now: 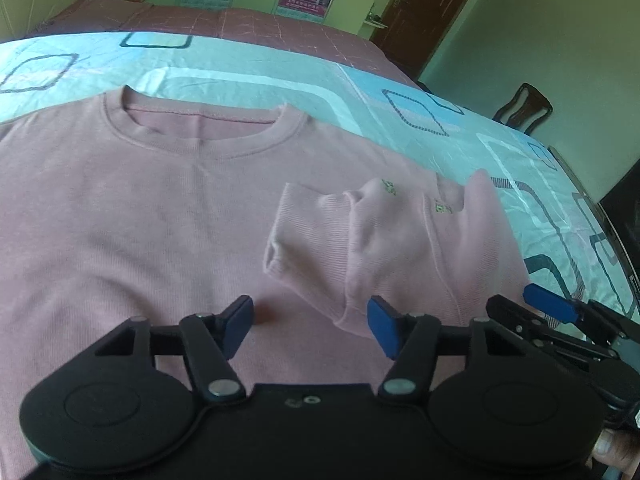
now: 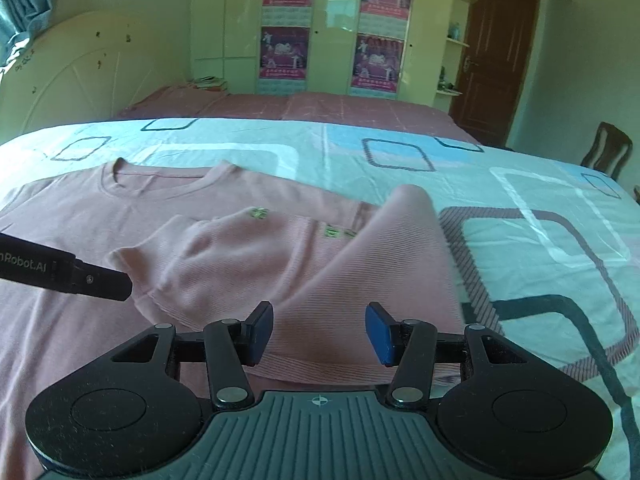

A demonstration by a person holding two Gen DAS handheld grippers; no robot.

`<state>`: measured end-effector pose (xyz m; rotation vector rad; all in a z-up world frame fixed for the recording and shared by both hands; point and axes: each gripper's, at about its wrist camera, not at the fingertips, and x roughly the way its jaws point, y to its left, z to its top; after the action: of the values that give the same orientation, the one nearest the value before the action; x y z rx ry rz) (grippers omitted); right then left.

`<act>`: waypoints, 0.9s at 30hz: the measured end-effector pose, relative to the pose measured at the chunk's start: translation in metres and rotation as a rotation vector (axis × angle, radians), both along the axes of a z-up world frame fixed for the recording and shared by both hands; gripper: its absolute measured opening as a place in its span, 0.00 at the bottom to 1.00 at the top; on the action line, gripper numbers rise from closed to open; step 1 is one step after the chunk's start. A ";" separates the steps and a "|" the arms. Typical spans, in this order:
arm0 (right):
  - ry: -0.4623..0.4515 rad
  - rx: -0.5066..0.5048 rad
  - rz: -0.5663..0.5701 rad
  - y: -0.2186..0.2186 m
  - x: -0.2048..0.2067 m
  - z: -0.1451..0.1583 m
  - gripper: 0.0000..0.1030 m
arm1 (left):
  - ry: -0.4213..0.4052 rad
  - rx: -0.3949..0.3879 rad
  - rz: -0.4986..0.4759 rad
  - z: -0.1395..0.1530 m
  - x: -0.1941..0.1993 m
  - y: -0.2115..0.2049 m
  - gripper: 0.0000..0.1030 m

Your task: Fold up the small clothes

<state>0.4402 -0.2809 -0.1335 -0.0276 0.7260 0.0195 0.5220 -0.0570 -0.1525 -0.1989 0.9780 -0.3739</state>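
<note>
A pink long-sleeved shirt [image 1: 132,208] lies flat on the bed, neck hole away from me. Its right sleeve [image 1: 360,232] is folded inward across the chest, the ribbed cuff pointing left. The shirt also shows in the right wrist view [image 2: 80,200], with the folded sleeve [image 2: 320,264] in the middle. My left gripper [image 1: 310,326] is open and empty, just above the shirt's lower front, near the sleeve cuff. My right gripper [image 2: 320,330] is open and empty over the folded sleeve at the shirt's right side; it also shows in the left wrist view [image 1: 560,312].
The shirt lies on a light blue bedsheet [image 2: 520,208] with square patterns; beyond it is a dark red cover [image 2: 320,108]. A wardrobe with posters [image 2: 332,32], a brown door [image 2: 496,60] and a wooden chair [image 2: 608,152] stand behind the bed.
</note>
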 end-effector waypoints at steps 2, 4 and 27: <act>0.004 0.009 -0.035 -0.017 -0.006 -0.001 0.50 | 0.006 0.001 -0.012 -0.005 0.005 -0.012 0.50; 0.012 0.017 -0.063 -0.032 -0.010 -0.003 0.50 | -0.002 0.016 -0.020 -0.007 0.009 -0.022 0.48; 0.076 0.083 -0.001 -0.016 -0.001 -0.008 0.50 | -0.194 0.044 0.208 0.027 -0.013 0.076 0.11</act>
<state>0.4394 -0.2970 -0.1419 0.0533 0.8011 0.0503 0.5093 0.0189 -0.1256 -0.2176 0.7651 -0.1769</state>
